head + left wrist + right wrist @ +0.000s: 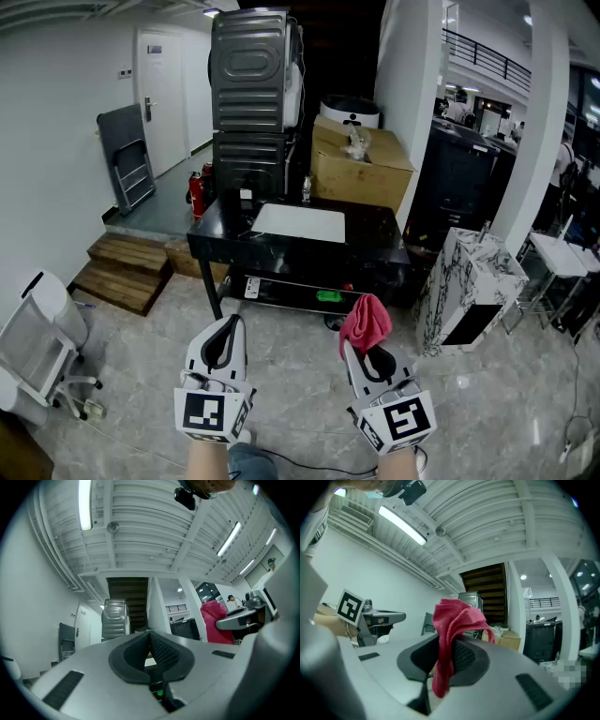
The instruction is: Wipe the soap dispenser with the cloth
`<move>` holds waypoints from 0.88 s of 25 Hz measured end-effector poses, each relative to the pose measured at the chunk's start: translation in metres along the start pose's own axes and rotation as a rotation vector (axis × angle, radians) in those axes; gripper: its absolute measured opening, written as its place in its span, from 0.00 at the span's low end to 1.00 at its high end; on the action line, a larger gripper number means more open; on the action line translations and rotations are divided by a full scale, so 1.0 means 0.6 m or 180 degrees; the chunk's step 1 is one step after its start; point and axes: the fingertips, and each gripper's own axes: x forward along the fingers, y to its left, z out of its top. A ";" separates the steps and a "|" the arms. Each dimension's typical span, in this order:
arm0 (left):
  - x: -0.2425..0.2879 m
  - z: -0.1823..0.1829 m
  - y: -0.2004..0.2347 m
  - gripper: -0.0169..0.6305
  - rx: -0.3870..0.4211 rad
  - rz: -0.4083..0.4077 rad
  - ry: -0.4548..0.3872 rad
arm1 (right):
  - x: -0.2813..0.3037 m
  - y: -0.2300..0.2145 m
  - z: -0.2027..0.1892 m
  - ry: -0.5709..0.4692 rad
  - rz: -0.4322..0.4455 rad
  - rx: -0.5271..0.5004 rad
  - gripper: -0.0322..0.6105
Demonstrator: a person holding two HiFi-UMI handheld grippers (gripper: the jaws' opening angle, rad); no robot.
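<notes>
At eight o'clock in the head view, a white office chair [37, 342] stands on the pale floor. Wooden steps [122, 270] lie beyond it at ten o'clock, and a folded chair [127, 159] leans on the wall above them. At seven o'clock the left gripper [228, 330] points ahead, its jaws pressed together with nothing between them. At twelve o'clock stands a black table [375, 246] bearing a white board [300, 223]. A small clear bottle [307, 189] stands at the table's far edge, too small to tell whether it is the soap dispenser. Behind the table rises a grey machine [248, 84], with a cardboard box [361, 161] at its four o'clock. At five o'clock the right gripper [361, 354] has its jaws clamped on the red cloth [366, 322], which bunches above the tips and hangs down between the pads. At three o'clock a marble-patterned cabinet [473, 281] stands near the table.
</notes>
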 end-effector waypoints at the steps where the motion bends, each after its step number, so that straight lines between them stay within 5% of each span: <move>1: 0.008 0.002 0.000 0.05 -0.0001 -0.0007 -0.0006 | 0.005 -0.010 0.003 -0.0001 -0.0047 -0.0029 0.14; 12: 0.097 -0.055 0.074 0.05 -0.0134 0.0027 0.0073 | 0.107 -0.041 -0.034 0.0119 -0.0116 0.0128 0.14; 22: 0.301 -0.157 0.279 0.05 -0.0173 -0.0065 0.0156 | 0.405 -0.039 -0.078 0.0137 -0.0055 0.0265 0.14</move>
